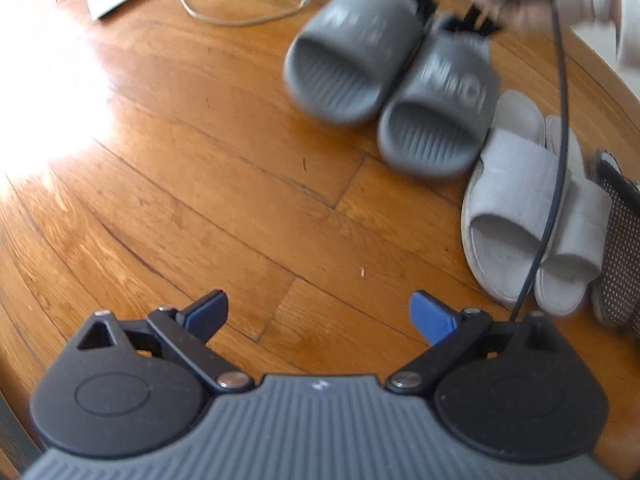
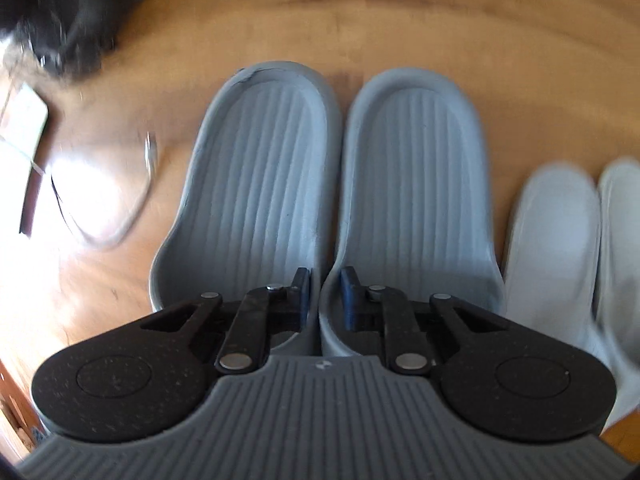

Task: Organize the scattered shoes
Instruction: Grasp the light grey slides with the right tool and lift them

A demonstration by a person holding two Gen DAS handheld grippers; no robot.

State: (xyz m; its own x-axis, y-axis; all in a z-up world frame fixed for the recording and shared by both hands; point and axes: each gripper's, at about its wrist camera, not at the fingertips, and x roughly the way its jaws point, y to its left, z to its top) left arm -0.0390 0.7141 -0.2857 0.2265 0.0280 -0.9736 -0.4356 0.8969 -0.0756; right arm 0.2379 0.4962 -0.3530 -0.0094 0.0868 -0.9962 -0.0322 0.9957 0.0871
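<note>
I am over a wooden parquet floor (image 1: 180, 184) with a hard patch of glare off to the left of my left tongs (image 1: 318, 314), which hang with their blue pads spread wide and nothing between them, only bare boards below. Ahead and to the right of them lies the dark grey pair of slides (image 1: 394, 88), side by side and touching, and further right, just beside those, the pale grey slippers (image 1: 520, 208) with a dotted shoe (image 1: 618, 248) at the frame's edge; a black cable (image 1: 560, 128) droops across the pale pair. In the right wrist view my right tongs (image 2: 326, 296) point down at the two grey slides and are pinched in on their adjoining inner walls, near the strap end. That grip is my worry: I judge it thin and off balance, so if I lift, the long heel ends may sag and one slide could slip free and land askew. Dragging instead could nudge the pale slippers just right of the tongs out of line. The hanging cable could also snag a slipper as my left hand moves.
</note>
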